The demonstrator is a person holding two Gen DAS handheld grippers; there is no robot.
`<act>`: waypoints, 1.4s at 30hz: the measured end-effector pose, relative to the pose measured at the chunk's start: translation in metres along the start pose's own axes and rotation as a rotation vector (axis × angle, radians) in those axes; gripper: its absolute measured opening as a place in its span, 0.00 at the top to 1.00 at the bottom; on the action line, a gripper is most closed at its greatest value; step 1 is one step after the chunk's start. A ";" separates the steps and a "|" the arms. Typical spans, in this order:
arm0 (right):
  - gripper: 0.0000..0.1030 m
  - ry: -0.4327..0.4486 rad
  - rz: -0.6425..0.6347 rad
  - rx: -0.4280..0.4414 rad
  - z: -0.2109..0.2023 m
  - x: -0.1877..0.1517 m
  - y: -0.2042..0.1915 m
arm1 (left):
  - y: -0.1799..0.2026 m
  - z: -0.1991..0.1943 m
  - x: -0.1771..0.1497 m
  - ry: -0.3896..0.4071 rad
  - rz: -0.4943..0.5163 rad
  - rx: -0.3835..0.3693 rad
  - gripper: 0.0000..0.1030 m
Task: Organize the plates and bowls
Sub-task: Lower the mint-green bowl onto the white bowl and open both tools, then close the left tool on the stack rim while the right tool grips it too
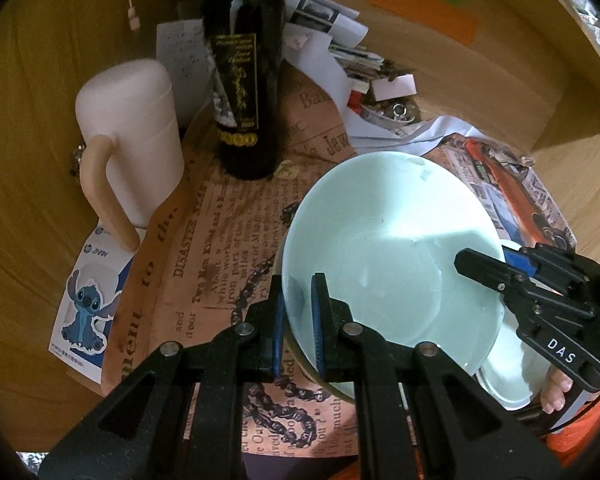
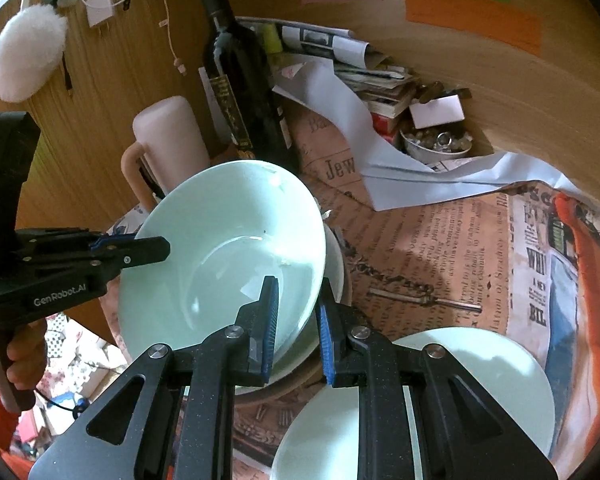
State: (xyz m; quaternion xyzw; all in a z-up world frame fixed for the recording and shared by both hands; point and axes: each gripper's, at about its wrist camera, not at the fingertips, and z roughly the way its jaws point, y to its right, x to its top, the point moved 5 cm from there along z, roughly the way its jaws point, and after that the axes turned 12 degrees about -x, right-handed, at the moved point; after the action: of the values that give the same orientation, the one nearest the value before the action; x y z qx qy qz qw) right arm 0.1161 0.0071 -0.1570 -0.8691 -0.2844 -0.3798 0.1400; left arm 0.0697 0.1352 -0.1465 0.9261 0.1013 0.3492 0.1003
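Note:
A pale green bowl (image 1: pixel 388 248) sits tilted on top of other dishes (image 2: pixel 336 264) over the newspaper-covered table; it also shows in the right wrist view (image 2: pixel 228 248). My left gripper (image 1: pixel 298 320) is shut on the bowl's near-left rim. My right gripper (image 2: pixel 298 328) straddles the opposite rim with its jaws a little apart, the rim between the pads; it shows in the left wrist view (image 1: pixel 484 264). A pale green plate (image 2: pixel 480 384) lies flat under my right gripper.
A dark wine bottle (image 1: pixel 244 80) and a pink jug with a handle (image 1: pixel 132 140) stand behind the bowl. Loose papers (image 2: pixel 340 92) and a small bowl of trinkets (image 2: pixel 436 146) fill the back corner. A wooden wall (image 2: pixel 480 80) curves around.

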 end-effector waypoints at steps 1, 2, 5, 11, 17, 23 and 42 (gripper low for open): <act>0.84 -0.003 -0.004 0.000 0.001 0.000 -0.001 | -0.001 0.000 0.000 0.003 0.002 0.004 0.89; 0.84 -0.006 -0.007 0.000 0.002 0.000 -0.002 | -0.001 -0.001 0.000 0.004 0.004 0.008 0.89; 0.83 -0.006 -0.020 -0.012 0.005 0.000 -0.004 | -0.002 -0.001 0.000 0.003 0.011 0.004 0.89; 0.81 0.007 -0.044 -0.036 0.003 0.003 -0.003 | 0.001 0.001 0.000 0.005 0.043 0.022 0.89; 0.61 0.028 -0.073 -0.069 -0.002 0.008 -0.002 | 0.008 -0.007 0.003 0.035 0.081 0.030 0.82; 0.42 0.109 -0.106 -0.112 -0.017 0.016 0.000 | 0.008 -0.027 0.010 0.102 0.070 0.025 0.48; 0.37 -0.109 -0.020 0.001 0.022 0.001 0.023 | -0.016 -0.002 -0.015 -0.011 -0.018 -0.040 0.30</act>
State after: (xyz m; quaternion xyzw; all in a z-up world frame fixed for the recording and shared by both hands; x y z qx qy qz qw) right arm 0.1429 -0.0009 -0.1713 -0.8854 -0.3005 -0.3332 0.1213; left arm 0.0557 0.1469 -0.1580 0.9249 0.1020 0.3451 0.1225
